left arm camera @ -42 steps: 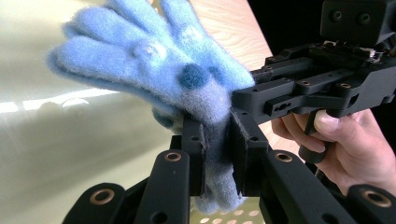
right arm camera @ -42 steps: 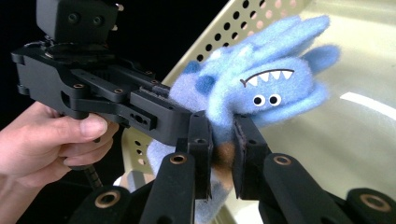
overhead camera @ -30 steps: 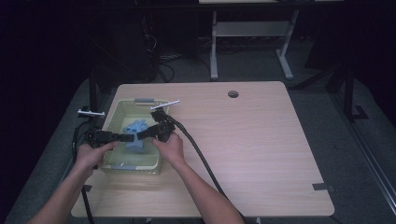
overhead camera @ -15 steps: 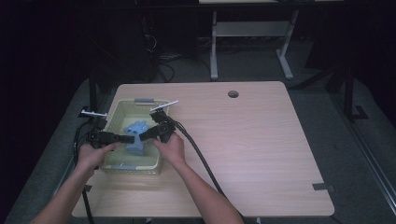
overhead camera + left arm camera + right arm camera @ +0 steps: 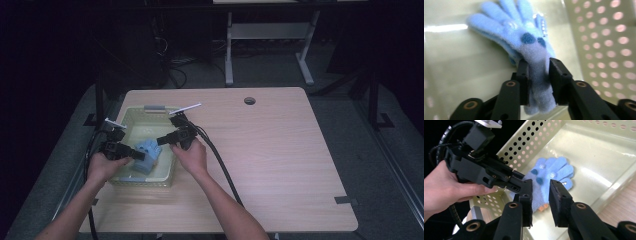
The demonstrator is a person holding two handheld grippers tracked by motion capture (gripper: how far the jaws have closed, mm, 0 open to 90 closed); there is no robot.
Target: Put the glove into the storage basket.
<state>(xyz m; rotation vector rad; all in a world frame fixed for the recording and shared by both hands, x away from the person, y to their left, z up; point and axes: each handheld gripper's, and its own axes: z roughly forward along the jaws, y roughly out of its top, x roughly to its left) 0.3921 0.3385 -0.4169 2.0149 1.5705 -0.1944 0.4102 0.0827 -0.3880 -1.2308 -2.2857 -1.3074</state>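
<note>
**Blue glove in the perforated basket, between two grippers**

We can read no brand, label or writing on any object here. The blue fleece glove (image 5: 524, 42) carries only dark blue dots and a few small shiny studs on its back; no letters are legible on it.

The glove lies inside the pale green perforated basket (image 5: 131, 118), near its front right part in the high view, with the fingers spread on the smooth bottom. The left gripper (image 5: 537, 72) has the cuff of the glove between its two black jaws. Its jaws have just been opening, but in the left gripper view the pads are touching the fleece on both sides, so we describe it as grasping the glove cuff. The right gripper (image 5: 541, 195) is above the basket, its jaws have also just been opening, and they stand apart with nothing pressed between them; the glove is seen behind the gap, farther away. So this one is released.

The basket stands on the left part of a light wooden table (image 5: 280, 165), which has a round cable hole (image 5: 249, 100) near its far edge. Two black cables (image 5: 220, 160) run across the table from the right gripper. The room around is dark, with a grey carpet floor (image 5: 350, 115) and the white legs of another table (image 5: 229, 55) behind.
</note>
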